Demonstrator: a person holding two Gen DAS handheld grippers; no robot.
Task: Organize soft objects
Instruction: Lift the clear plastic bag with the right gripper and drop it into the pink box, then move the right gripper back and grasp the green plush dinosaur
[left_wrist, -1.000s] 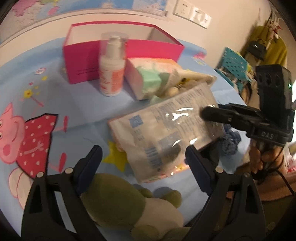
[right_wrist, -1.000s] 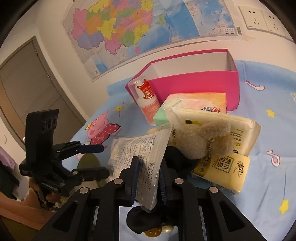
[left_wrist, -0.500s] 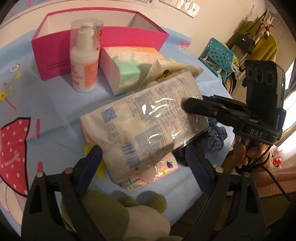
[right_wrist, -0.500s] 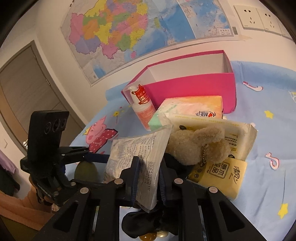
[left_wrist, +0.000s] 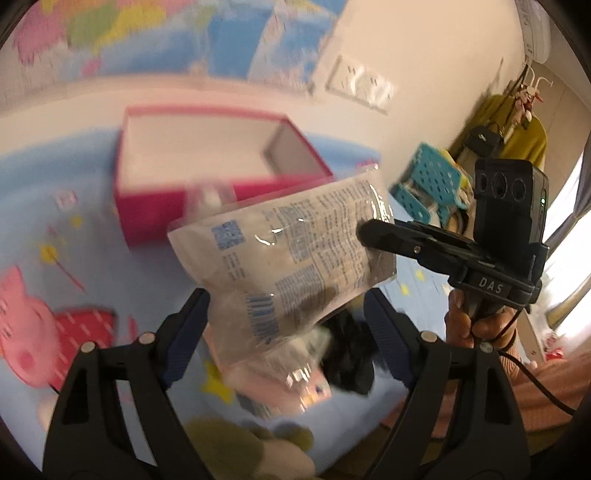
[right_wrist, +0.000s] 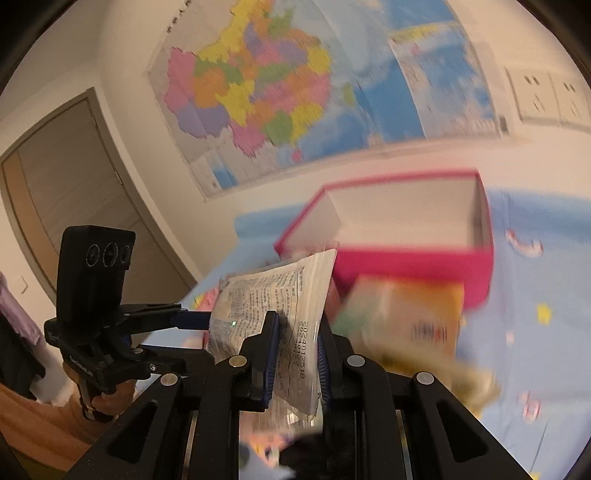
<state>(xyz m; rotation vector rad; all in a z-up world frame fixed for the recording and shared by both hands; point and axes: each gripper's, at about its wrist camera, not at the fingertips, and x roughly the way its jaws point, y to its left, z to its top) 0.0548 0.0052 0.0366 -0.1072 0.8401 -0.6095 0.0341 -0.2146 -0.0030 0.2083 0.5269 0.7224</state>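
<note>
My right gripper (right_wrist: 295, 354) is shut on the edge of a clear printed plastic pack (right_wrist: 273, 310) and holds it up above the table. In the left wrist view the pack (left_wrist: 291, 258) hangs in front of the open pink box (left_wrist: 207, 173), with the right gripper (left_wrist: 369, 232) clamped on its right edge. My left gripper (left_wrist: 286, 328) is open, its jaws either side below the pack, holding nothing. A green and cream plush toy (left_wrist: 251, 450) lies under it.
A colourful tissue pack (right_wrist: 402, 314) lies in front of the pink box (right_wrist: 410, 262). A black soft item (left_wrist: 351, 358) and a pink pack (left_wrist: 273, 391) lie on the blue Peppa Pig cloth (left_wrist: 37, 325). A turquoise chair (left_wrist: 428, 184) stands beyond the table.
My right gripper has lifted the plastic pack up off the pile, toward the pink box. Both views have tilted upward and blurred with the motion. The left gripper stays open.
</note>
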